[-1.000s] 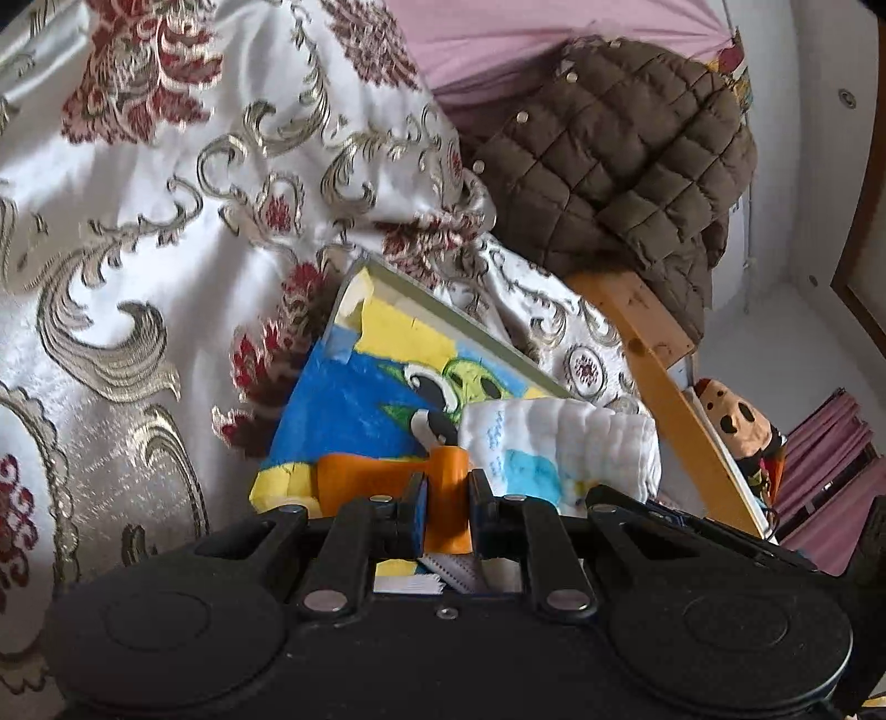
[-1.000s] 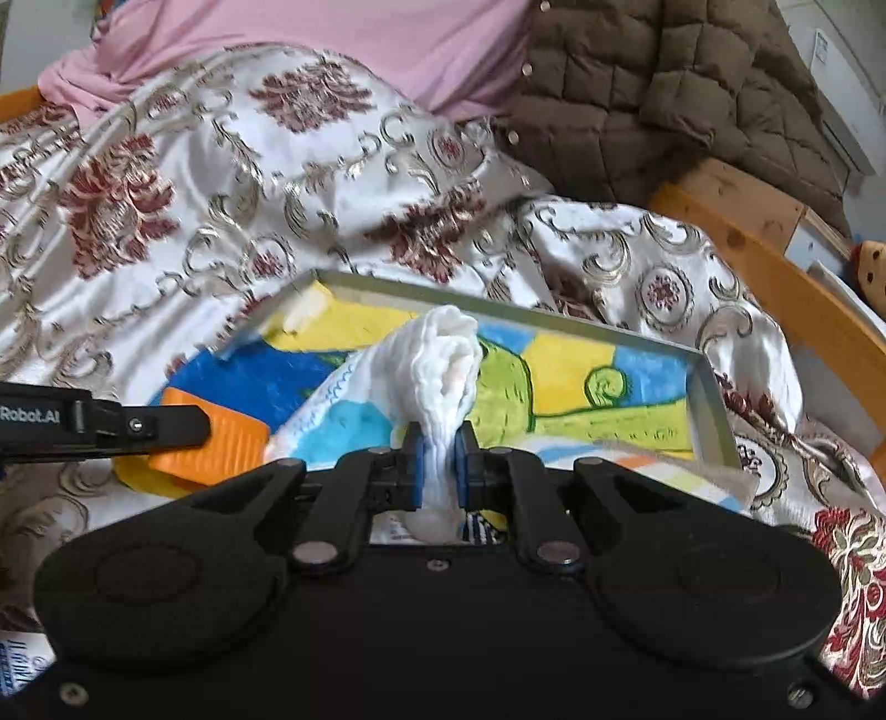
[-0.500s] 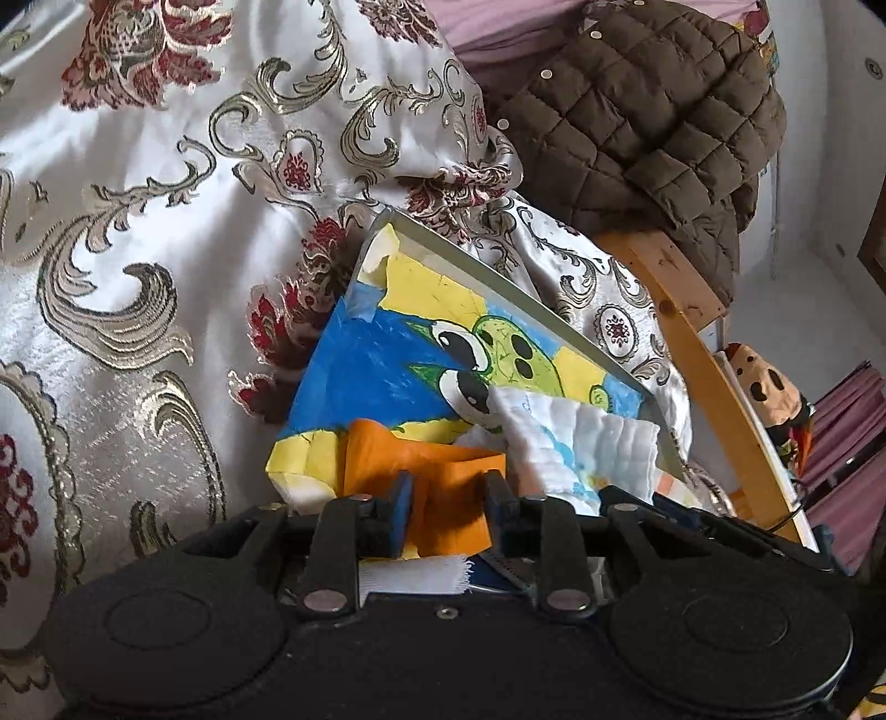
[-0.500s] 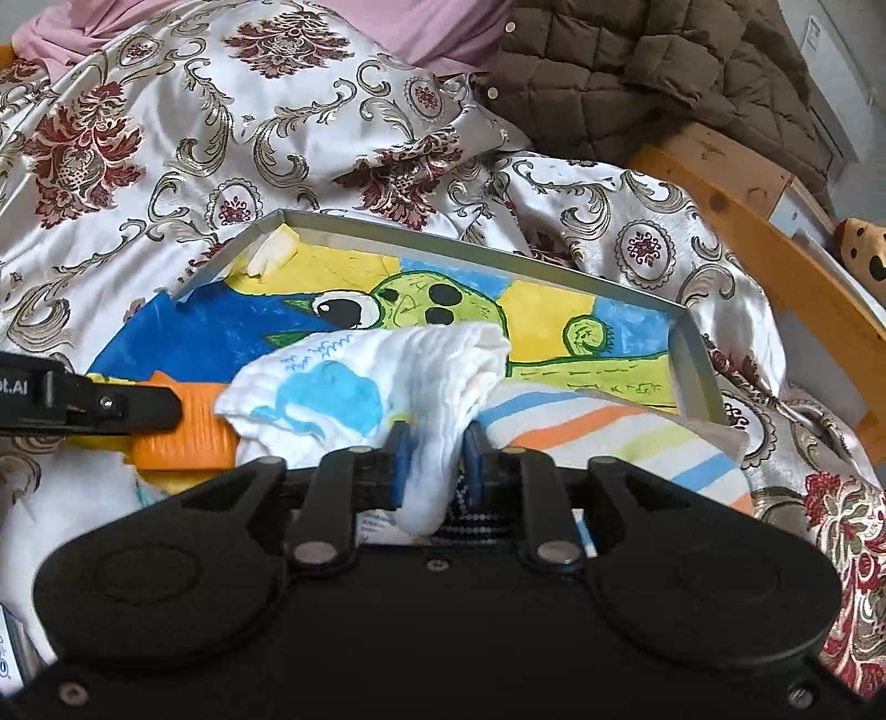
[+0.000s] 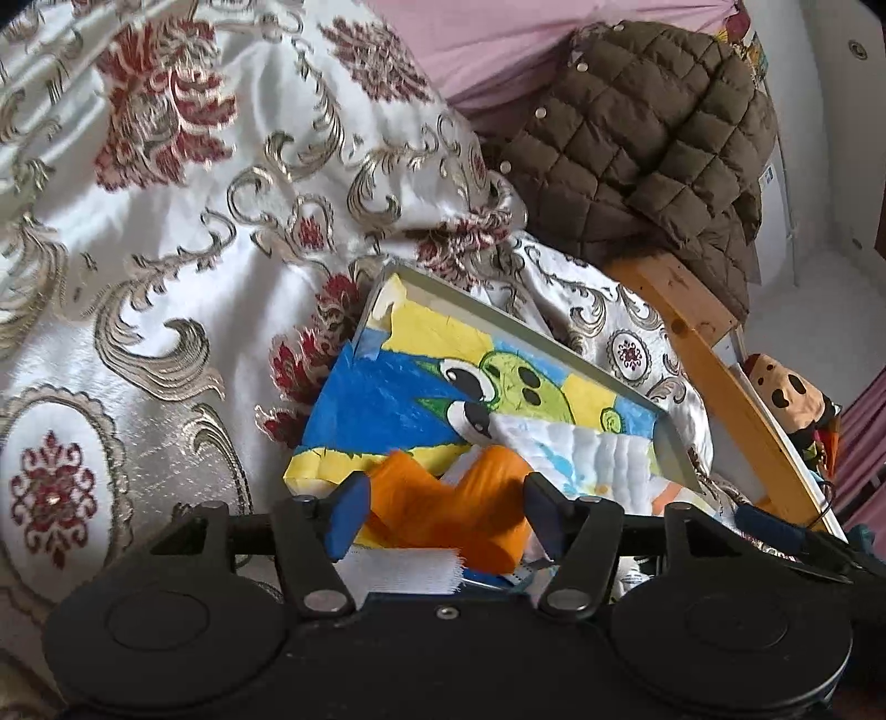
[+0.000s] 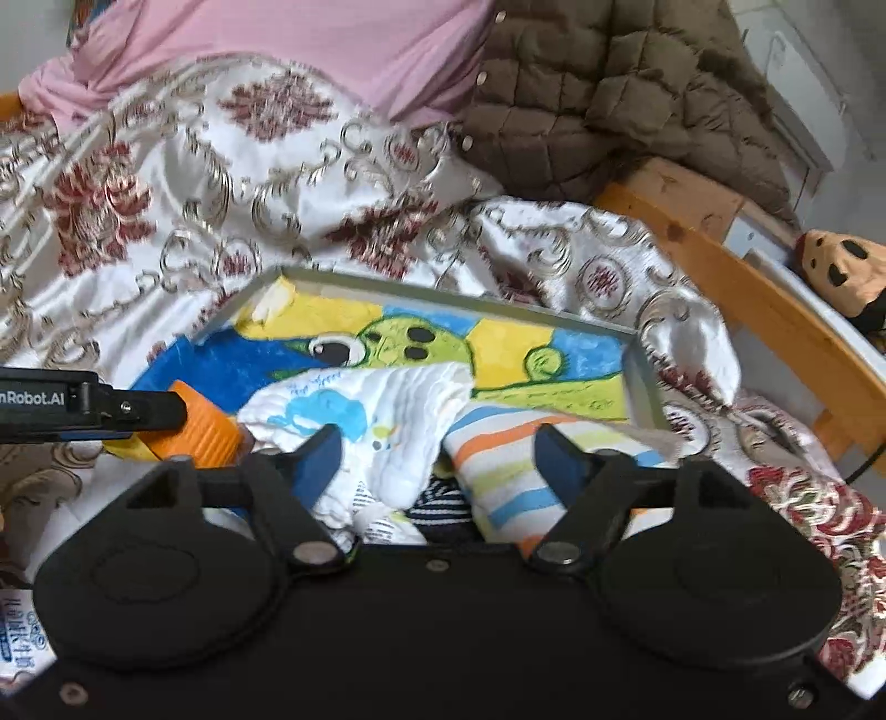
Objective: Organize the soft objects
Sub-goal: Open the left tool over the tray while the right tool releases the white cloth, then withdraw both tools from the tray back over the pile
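A grey-rimmed tray (image 5: 501, 323) (image 6: 443, 288) with a painted yellow, blue and green picture lies on the bedspread. My left gripper (image 5: 446, 512) has its jaws opening, and a crumpled orange cloth (image 5: 493, 534) (image 6: 207, 429) lies loose between the blue pads at the tray's near left corner. My right gripper (image 6: 437, 459) also has its jaws opening. A white quilted cloth with blue prints (image 6: 382, 426) (image 5: 587, 454) rests slack between them. A striped cloth (image 6: 515, 471) lies beside it on the right. One finger (image 6: 127, 410) of the left gripper shows from the side.
A white bedspread (image 5: 166, 277) with red and gold ornaments covers the bed. A brown quilted jacket (image 5: 653, 144) and pink fabric (image 6: 332, 44) lie behind the tray. The wooden bed rail (image 6: 764, 310) runs on the right, with a spotted plush toy (image 5: 786, 399) beyond it.
Both grippers went from shut on their cloths to open. The orange and white cloths sank onto the tray's near edge. Both grippers drew back a little.
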{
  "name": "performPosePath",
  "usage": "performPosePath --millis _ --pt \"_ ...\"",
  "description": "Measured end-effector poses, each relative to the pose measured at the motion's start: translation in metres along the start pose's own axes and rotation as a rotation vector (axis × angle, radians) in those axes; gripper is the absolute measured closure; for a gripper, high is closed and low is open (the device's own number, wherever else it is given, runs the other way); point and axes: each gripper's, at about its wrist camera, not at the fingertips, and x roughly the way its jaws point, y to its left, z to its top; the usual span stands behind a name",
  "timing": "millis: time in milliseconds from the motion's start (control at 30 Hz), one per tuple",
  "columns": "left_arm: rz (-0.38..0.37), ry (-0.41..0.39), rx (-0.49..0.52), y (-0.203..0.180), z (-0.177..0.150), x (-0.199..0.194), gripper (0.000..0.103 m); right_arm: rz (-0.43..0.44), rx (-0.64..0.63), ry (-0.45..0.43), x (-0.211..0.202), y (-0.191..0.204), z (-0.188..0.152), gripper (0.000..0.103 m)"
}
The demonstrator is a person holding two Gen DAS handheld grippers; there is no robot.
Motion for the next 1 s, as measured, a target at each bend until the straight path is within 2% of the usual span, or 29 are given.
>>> performPosePath --millis 133,267,400,700,767,1000 --pt "0.013 -0.031 0.041 -0.015 -0.002 -0.015 0.034 0.012 0.001 -0.066 -0.03 -0.012 0.0 0.009" --pt "0.037 -0.044 0.095 -0.031 -0.007 -0.028 0.032 0.026 0.015 -0.112 -0.062 -0.025 0.0 0.002" --pt "0.058 -0.065 0.128 -0.047 -0.013 -0.05 0.031 0.049 0.043 -0.153 -0.088 -0.04 -0.002 0.001" --pt "0.086 -0.195 0.263 -0.097 -0.024 -0.123 0.014 0.111 0.163 -0.247 -0.159 -0.083 -0.017 0.001" --pt "0.088 -0.226 0.3 -0.111 -0.03 -0.139 0.009 0.132 0.187 -0.267 -0.175 -0.09 -0.022 0.001" --pt "0.081 -0.272 0.366 -0.148 -0.059 -0.19 0.003 0.172 0.246 -0.326 -0.223 -0.112 -0.043 0.001"
